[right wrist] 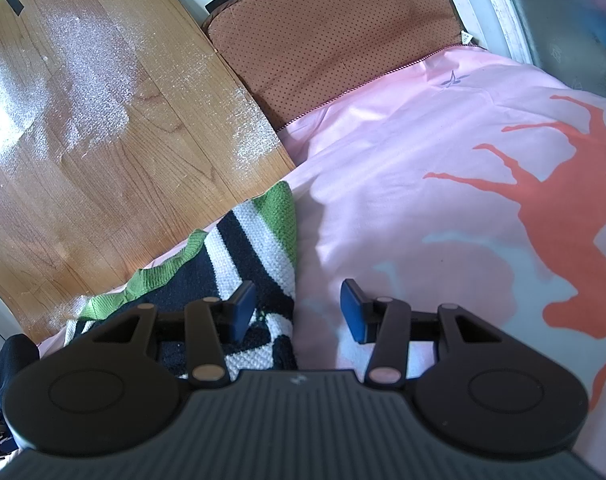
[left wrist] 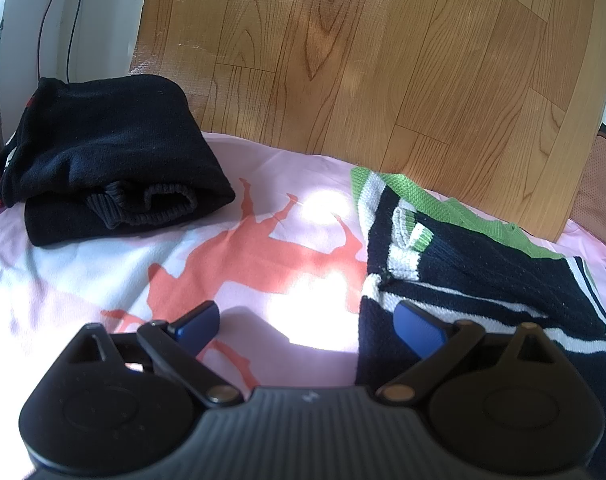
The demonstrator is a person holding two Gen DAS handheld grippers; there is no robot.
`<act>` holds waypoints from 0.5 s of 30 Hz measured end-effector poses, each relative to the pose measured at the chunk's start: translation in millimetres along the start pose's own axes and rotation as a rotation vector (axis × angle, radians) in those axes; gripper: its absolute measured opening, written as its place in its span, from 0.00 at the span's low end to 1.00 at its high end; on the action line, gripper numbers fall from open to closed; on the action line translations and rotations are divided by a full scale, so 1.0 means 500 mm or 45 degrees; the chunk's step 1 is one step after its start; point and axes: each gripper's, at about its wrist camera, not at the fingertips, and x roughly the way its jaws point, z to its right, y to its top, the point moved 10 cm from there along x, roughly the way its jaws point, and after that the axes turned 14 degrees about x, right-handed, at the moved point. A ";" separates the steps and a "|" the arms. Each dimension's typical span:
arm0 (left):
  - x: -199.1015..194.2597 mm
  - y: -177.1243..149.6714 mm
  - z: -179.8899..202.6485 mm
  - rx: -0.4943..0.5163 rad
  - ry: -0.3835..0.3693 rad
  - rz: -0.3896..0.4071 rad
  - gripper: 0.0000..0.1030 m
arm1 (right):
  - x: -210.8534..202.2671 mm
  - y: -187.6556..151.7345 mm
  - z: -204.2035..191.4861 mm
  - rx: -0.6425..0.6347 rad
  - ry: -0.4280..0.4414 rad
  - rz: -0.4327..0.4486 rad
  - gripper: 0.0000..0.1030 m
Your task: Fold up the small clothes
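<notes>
Left gripper (left wrist: 309,326) hangs low over the bed with jaws spread wide, nothing between them; its right blue pad (left wrist: 419,328) sits over the edge of the striped sweater (left wrist: 483,264), contact unclear. Right gripper (right wrist: 299,312) also released, jaws apart, empty; its left pad (right wrist: 243,306) is above the same sweater's edge, the other pad over bare sheet. The sheet (left wrist: 103,272) is pink with orange silhouette prints and a bright sun patch in the middle. The striped sweater, navy, white and green, lies partly folded and rumpled on the sheet near the far edge. Well apart to its left a black sweater (left wrist: 111,152) sits folded in a neat block, cuffs showing. Behind the bed a wood-grain board (left wrist: 383,60) stands upright. A brown dotted cushion (right wrist: 335,28) lies beside the board, and cables (left wrist: 59,16) hang on the white wall at far left.
</notes>
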 end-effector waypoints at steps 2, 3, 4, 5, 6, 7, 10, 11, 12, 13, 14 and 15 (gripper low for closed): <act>0.000 0.000 0.001 0.001 0.000 0.000 0.94 | 0.000 0.000 0.000 0.000 0.000 0.000 0.49; 0.000 0.000 0.000 0.000 0.000 0.000 0.94 | 0.000 0.000 0.000 0.000 0.000 0.000 0.49; 0.000 0.000 0.000 0.000 0.000 0.000 0.94 | 0.000 0.000 0.000 0.000 0.000 0.000 0.49; 0.000 0.000 0.001 0.001 0.000 0.000 0.94 | 0.000 0.000 0.000 0.000 0.000 0.000 0.49; 0.000 0.000 0.000 0.000 0.000 0.000 0.94 | 0.000 0.000 0.000 0.001 0.000 -0.001 0.49; 0.000 0.000 0.001 0.001 0.000 0.000 0.94 | 0.000 0.000 0.000 0.001 0.000 -0.001 0.49; 0.001 0.000 0.000 0.000 0.000 0.000 0.94 | 0.000 0.000 0.000 0.000 0.000 -0.001 0.49; 0.000 0.000 0.002 0.000 0.000 -0.001 0.94 | 0.000 0.000 0.000 0.001 0.001 -0.001 0.49; 0.001 0.000 0.001 0.000 0.000 0.000 0.94 | 0.000 0.000 0.000 0.001 0.001 -0.001 0.49; 0.001 0.000 0.001 0.000 0.001 0.000 0.94 | 0.000 0.000 0.000 0.001 0.001 -0.001 0.49; 0.001 0.000 0.002 0.000 0.000 0.000 0.94 | 0.000 0.000 0.000 0.000 0.000 -0.001 0.49; 0.001 0.000 0.001 0.000 0.001 0.000 0.94 | 0.000 0.000 0.000 0.000 0.000 -0.001 0.49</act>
